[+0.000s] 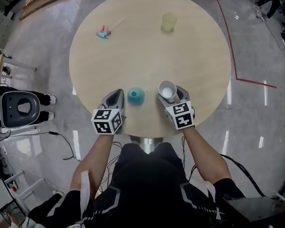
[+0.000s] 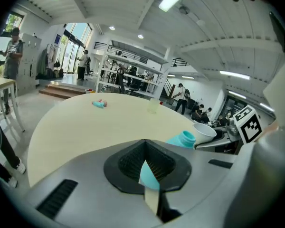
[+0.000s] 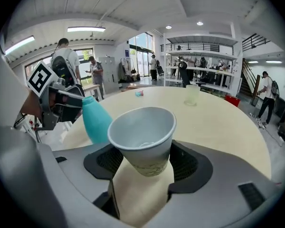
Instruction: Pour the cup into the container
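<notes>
The right gripper (image 1: 171, 95) has its jaws clamped wide around a white paper cup (image 3: 142, 137), upright at the lower right of the round table (image 1: 147, 46). The left gripper (image 1: 115, 99), jaws drawn almost together on nothing, sits just left of the teal bottle (image 1: 135, 96) at lower centre. That bottle's mouth looks narrow and nothing steadies it, so a fast tip would likely spill or knock it over

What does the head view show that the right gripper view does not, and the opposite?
Only the head view: the person's torso, the red line on the floor, a white machine on the floor. Only the right gripper view: people standing in the hall, ceiling lights. Both: the round table, the paper cup in the right gripper, the teal bottle, the left gripper, the yellowish cup and a small toy.
</notes>
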{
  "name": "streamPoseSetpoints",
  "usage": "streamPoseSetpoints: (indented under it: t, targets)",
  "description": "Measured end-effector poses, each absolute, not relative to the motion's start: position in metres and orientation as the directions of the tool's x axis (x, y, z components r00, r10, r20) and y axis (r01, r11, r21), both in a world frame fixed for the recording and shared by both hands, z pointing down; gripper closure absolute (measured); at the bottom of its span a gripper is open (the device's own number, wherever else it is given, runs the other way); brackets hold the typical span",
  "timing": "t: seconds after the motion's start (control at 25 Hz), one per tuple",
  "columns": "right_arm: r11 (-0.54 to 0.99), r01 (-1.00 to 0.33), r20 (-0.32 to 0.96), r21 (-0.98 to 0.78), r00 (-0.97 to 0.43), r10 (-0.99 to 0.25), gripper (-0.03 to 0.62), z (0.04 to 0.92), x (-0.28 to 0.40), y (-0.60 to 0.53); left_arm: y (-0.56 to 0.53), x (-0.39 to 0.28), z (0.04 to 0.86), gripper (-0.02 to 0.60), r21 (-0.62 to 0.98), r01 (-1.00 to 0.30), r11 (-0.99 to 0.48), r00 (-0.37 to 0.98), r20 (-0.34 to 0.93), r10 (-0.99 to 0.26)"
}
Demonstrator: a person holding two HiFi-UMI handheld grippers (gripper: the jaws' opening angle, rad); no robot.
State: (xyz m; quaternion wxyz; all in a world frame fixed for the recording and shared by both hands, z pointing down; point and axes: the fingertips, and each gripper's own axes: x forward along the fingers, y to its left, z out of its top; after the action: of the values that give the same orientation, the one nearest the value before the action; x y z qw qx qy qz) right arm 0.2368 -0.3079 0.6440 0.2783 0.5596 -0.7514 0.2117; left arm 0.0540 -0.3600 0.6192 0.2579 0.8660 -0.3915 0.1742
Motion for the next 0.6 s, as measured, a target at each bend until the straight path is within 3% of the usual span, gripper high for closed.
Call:
streamPoseSetpoints:
  t: [0.6]
  targets:
    - [0.199,-0.971,0.631,-0.135,-0.239,-0.738,0.288,0.681,0.24,-0.294,-0.358,0.058,0.646,0.59,0.341,-0.768,-0.541,0.632,0.536,-0.559]
